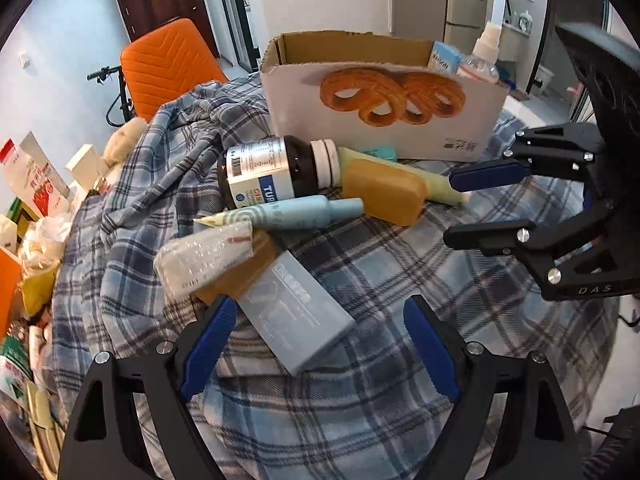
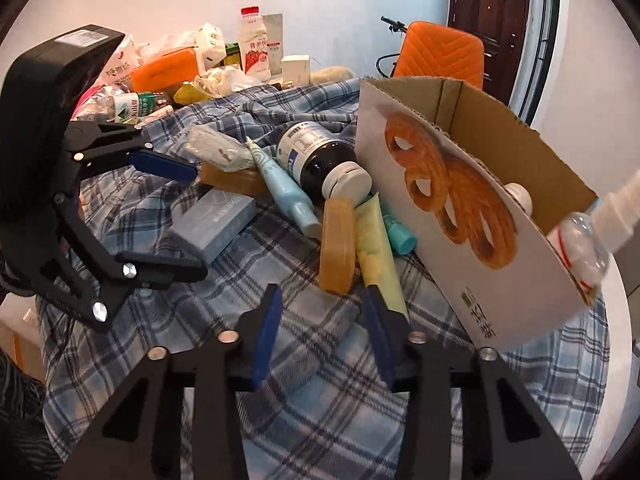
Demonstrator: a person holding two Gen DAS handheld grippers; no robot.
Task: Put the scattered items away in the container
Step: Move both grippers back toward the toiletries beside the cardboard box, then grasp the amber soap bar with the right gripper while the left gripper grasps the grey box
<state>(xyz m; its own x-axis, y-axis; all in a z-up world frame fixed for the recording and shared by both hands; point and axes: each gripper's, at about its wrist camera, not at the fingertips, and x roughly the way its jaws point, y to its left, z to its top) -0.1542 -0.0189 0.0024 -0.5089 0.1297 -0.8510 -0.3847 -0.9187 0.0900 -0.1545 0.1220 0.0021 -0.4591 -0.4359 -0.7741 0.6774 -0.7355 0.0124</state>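
The cardboard box with a pretzel picture stands on the plaid cloth and holds a spray bottle. In front of it lie a dark bottle, a light-blue tube, an orange soap bar, a yellow tube and a wrapped packet. My left gripper is open astride a grey box. My right gripper stands narrowly open just short of the soap bar, the yellow tube's end by its right finger.
A second soap bar lies under the packet, and a teal tube rests against the box. Bottles, cartons and bags crowd the far side. An orange chair stands behind the table.
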